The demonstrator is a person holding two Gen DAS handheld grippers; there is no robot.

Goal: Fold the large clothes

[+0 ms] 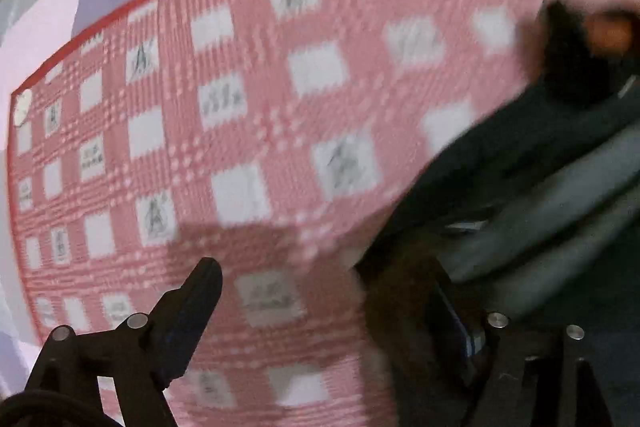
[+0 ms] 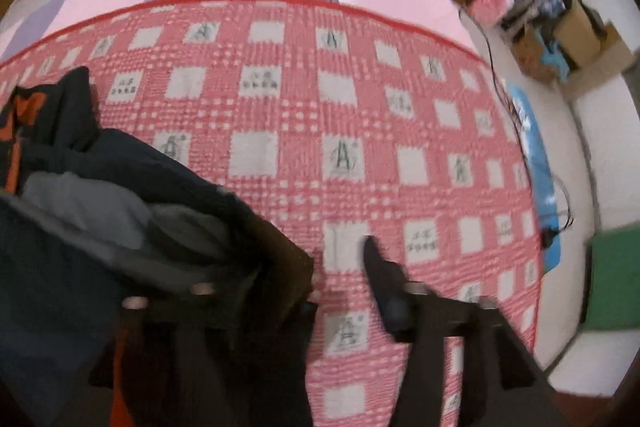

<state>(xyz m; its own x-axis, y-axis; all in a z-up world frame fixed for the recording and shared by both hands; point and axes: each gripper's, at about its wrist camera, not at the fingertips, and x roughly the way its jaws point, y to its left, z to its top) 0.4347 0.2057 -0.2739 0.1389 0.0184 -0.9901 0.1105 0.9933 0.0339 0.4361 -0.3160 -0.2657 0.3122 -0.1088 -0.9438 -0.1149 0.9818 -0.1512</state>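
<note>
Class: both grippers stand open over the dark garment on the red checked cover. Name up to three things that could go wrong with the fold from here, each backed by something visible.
1. The garment lies bunched in loose layers, not flat; a fold made now would likely trap wrinkles.
2. The right gripper has one finger against the cloth, so it may snag and drag it.
3. Both views are blurred; the left gripper could grab the cover instead.
</note>
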